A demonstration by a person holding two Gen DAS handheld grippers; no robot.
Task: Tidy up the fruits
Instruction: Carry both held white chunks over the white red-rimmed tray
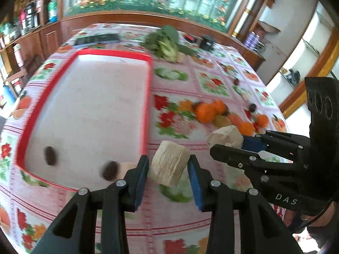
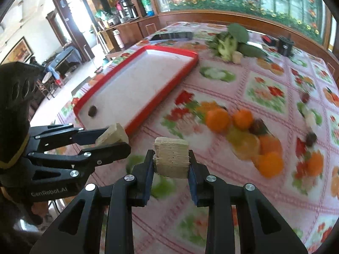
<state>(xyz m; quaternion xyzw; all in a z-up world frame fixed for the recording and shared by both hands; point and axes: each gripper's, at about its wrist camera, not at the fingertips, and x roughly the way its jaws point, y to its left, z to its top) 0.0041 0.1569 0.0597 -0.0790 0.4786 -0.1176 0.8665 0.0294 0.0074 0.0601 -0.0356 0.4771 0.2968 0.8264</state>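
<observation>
Both grippers are closed on pale, fibrous chunks and are held above the patterned tablecloth (image 1: 173, 218), angled steeply downward. Between the blue pads of the left gripper (image 1: 168, 166) a blocky pale chunk (image 1: 169, 165) is clamped, tilted, with its ends jutting above and below the jaws. Just beside it, the right gripper (image 2: 170, 163) is seen narrowly shut on a second pale chunk (image 2: 171, 158), whose layered end face is turned up toward the camera. In each wrist view the other gripper is seen reaching in from the side, so the two tools are carried close together, side by side, fingertips near one another. A red-rimmed white tray (image 1: 148, 97) lies to the left of both, with two dark round fruits (image 1: 50, 155) resting near its near end. Oranges (image 2: 218, 119) and other mixed fruit are clustered on the cloth to the right. Leafy greens (image 1: 167, 42) lie farther back. Both views are blurred.
</observation>
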